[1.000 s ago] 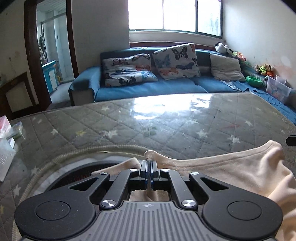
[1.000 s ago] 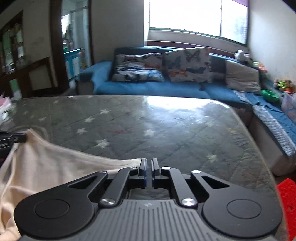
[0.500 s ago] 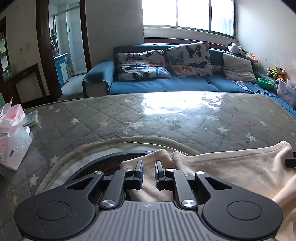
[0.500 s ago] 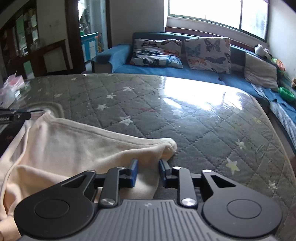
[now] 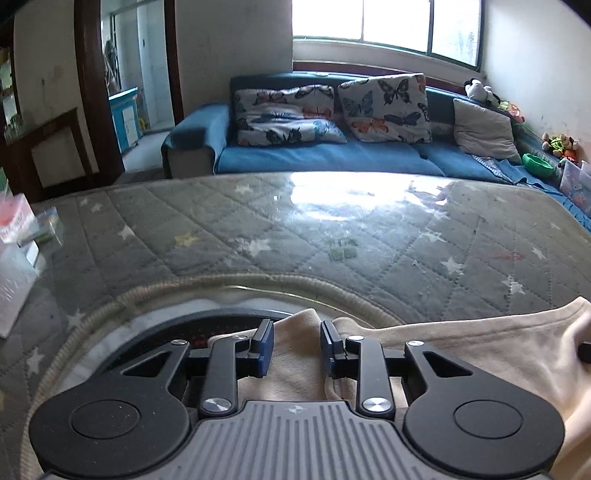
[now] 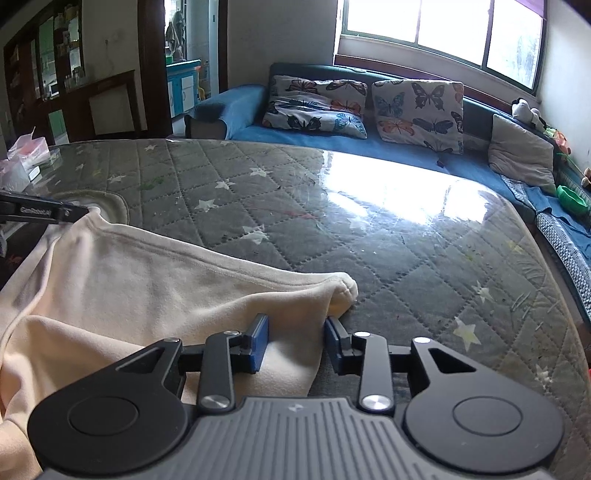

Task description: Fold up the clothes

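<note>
- Cloth [image 6: 122, 295], cream and soft, lies on my desk [image 6: 406, 236], bunched along the near edge, between and under both tongs.
- My left tongs [image 5: 296, 345] are spread, with the blue pads apart. A cloth corner [image 5: 306, 317] sits in the gap, but neither pad pinches it.
- From the left wrist view, the cloth [image 5: 461, 354] runs off to the right, its hemmed edge rising to a peak near the frame's right side.
- My right tongs [image 6: 295, 341] are spread too. The cloth's rounded end [image 6: 345, 290] lies just ahead of the gap, and the fabric passes between the pads without being clamped.
- In the right wrist view, a hem line crosses the cloth from upper left down to that rounded end. At the far left the cloth's peak meets the tip of the left tongs [image 6: 74, 213]; I cannot tell whether they touch.
- The desk wears a grey quilted cover with pale stars under a glossy sheet that mirrors the window [image 6: 436, 22].
- A curved cut-out with a corded rim [image 5: 177, 291] opens in the cover just ahead of my left tongs.
- Pink and white packages [image 5: 14, 240] sit at the desk's left edge.
- Beyond the desk stands a blue sofa [image 5: 332, 155] with two butterfly cushions [image 5: 384, 107] and one grey cushion [image 5: 484, 127].
</note>
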`<state>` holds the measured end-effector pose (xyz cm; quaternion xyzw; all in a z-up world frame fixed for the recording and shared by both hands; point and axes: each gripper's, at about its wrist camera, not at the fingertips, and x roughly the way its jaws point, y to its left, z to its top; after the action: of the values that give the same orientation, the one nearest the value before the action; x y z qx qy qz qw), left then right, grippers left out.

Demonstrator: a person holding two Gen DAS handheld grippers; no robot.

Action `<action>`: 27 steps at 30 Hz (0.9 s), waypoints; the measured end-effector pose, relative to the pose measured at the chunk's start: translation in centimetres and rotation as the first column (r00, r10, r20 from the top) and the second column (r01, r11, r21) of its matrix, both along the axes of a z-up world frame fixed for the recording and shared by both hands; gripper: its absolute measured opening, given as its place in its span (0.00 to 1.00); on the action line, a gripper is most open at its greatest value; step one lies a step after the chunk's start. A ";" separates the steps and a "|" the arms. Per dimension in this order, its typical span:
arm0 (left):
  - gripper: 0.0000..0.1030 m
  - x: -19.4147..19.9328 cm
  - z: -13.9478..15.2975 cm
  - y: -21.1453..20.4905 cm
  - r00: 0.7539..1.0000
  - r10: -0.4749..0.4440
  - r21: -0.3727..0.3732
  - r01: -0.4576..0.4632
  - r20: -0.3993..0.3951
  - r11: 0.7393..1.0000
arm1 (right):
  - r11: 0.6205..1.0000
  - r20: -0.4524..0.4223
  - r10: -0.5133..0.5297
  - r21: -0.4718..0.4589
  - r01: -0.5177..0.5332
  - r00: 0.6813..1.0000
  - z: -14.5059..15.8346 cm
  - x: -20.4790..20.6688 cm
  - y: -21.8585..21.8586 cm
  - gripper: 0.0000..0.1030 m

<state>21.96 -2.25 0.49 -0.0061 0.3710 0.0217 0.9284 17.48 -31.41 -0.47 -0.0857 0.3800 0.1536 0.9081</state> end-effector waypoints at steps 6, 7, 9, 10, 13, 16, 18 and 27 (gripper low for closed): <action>0.17 0.3 -0.2 -0.4 1.000 -0.005 0.030 0.005 0.001 1.000 | 1.000 0.002 0.005 -0.002 -0.005 1.000 0.0 0.1 0.0 0.33; 0.12 0.3 -0.2 -0.4 1.000 -0.007 0.037 0.007 0.003 0.999 | 1.000 0.004 0.005 -0.004 -0.005 1.000 0.0 0.1 0.1 0.33; 0.05 -0.2 0.0 0.1 1.000 0.006 0.033 -0.006 0.012 0.999 | 1.000 0.007 0.006 -0.011 -0.006 1.000 0.1 -0.1 0.1 0.33; 0.05 -0.5 0.2 0.4 1.000 0.017 0.024 -0.018 0.017 1.000 | 1.000 0.009 0.007 -0.014 -0.007 1.000 0.2 -0.1 0.1 0.33; 0.04 -1.7 1.0 1.6 0.998 0.052 0.004 -0.053 0.045 0.999 | 1.000 0.021 0.013 -0.006 -0.013 1.000 0.9 -0.9 0.1 0.33; 0.04 -3.9 2.8 3.3 0.992 0.083 -0.017 -0.082 0.094 0.996 | 0.998 0.033 0.053 0.013 -0.053 0.998 2.2 -2.6 0.5 0.33; 0.04 -5.8 4.2 4.5 0.986 0.105 -0.041 -0.101 0.129 0.994 | 0.995 0.032 0.093 0.040 -0.094 0.995 2.9 -4.0 1.1 0.33; 0.04 -15.0 8.0 9.2 0.946 0.220 -0.145 -0.190 0.237 0.971 | 0.905 0.022 0.396 0.156 -0.395 0.918 5.2 -13.1 5.8 0.34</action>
<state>6.97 6.96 8.48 -0.1033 0.2482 0.0949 0.9585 4.36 -25.63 4.75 -0.0881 0.3458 0.3643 0.8602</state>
